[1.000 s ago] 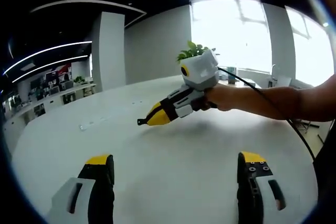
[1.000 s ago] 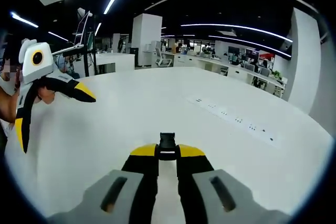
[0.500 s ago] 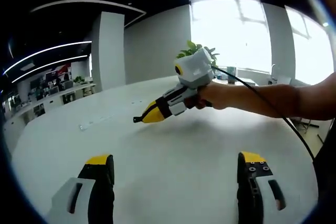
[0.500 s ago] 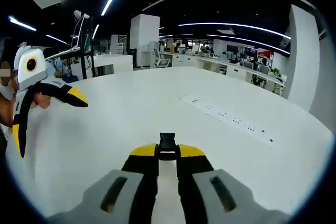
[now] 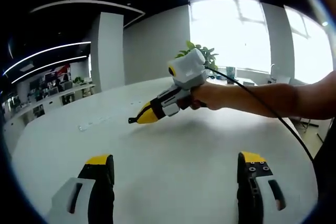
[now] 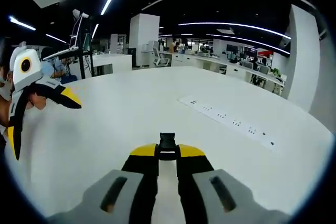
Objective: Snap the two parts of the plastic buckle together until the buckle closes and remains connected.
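Two grippers | right gripper [image 6: 167, 157] clenched on buckle part [image 6: 167, 145] (black) | left gripper [image 5: 176, 174] released | table [image 6: 157, 108] wide, bare.

My right gripper [image 6: 167, 157] has 2 black jaws with yellow tips on grey housings. My left gripper [image 5: 176, 174] matches, with small screws on one jaw. A black cable [image 5: 262, 106] trails along my bare forearm.

Your left gripper [image 5: 176, 174] hangs over the white table [image 5: 173, 150] with its jaws spread wide apart and nothing between them. Ahead, your right gripper [image 5: 137, 119] comes in from the right, jaws pinched together on a small dark piece [image 5: 130, 121].
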Demonstrator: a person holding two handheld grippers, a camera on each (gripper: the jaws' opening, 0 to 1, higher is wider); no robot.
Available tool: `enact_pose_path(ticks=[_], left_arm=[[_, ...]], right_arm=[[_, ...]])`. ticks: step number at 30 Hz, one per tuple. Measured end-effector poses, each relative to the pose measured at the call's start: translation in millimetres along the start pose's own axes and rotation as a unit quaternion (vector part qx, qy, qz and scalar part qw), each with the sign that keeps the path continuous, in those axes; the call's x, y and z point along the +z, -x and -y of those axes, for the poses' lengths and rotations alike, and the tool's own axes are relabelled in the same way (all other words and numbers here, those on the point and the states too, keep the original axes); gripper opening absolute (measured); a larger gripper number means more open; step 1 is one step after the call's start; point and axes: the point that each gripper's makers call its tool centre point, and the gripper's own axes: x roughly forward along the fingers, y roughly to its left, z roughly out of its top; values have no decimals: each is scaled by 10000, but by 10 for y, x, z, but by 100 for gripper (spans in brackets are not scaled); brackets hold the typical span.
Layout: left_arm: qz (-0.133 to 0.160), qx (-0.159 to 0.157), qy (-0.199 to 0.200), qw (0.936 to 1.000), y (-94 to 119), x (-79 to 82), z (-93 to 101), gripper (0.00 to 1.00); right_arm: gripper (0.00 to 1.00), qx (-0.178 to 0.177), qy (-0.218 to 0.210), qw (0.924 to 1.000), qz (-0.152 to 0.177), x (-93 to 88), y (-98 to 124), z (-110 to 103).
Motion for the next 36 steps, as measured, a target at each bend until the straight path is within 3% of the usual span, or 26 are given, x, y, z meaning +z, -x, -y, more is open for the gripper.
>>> enact_pose_path(ticks=[36], left_arm=[[44, -11, -75, 10000, 10, 25, 41, 99]], right_arm=[[12, -151, 9, 9998, -114, 0, -192, 224]])
